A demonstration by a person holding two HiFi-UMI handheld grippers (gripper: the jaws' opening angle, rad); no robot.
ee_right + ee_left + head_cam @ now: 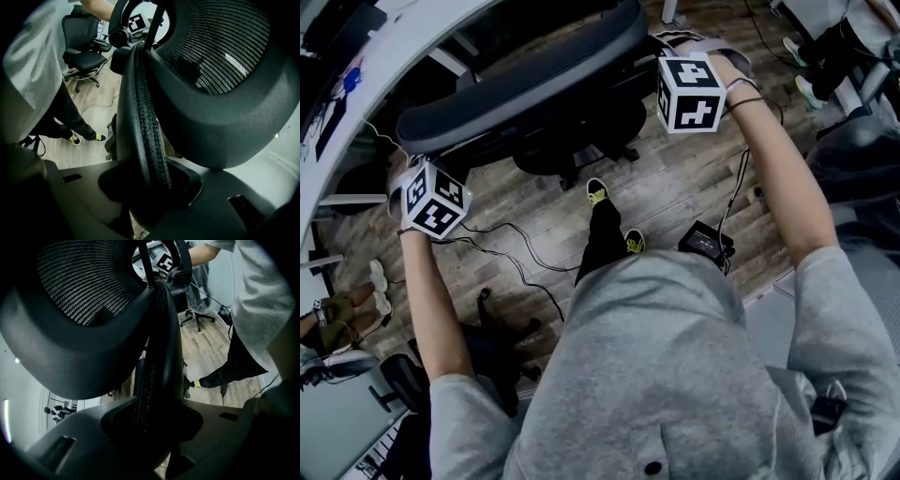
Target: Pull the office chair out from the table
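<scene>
A: Left tool view first. What's it got?
B: Left tool (154,425) has jaws partway apart, clamped on the black mesh-backed office chair (70,348), specifically the ribbed side rim (157,357) of its back. The rim runs straight up from betw. the jaws. Grey mesh panel (84,287) is just left of it.

A: Right tool view?
B: Mirror image. Right tool (150,187) is partly open and gripping the opposite rim (145,122), with the mesh off to its right. A second black office chair (84,54) stands well beyond, apart from ours.

A: How'll it handle?
B: Prob. heavyish, but I'd expect it to roll. The frame looks stiff and the mesh soft, so hold the rim, not the mesh. The ribbing shld resist slipping. Pull evenly w/ both tools, else it may swivel.

A: Head view: surface, room?
B: The chair is right ahead of both tools, its back's top edge spanning from one to the other. White curved worktop (384,56) is just beyond it, on the far side from the tools. Wood-plank floor (675,187) below looks hard and level, with the chair's black star base (577,164) on it. Loose black cables (520,272) and a small black box (705,239) lie behind the tools, nr the person's feet. They could snag the base.
</scene>
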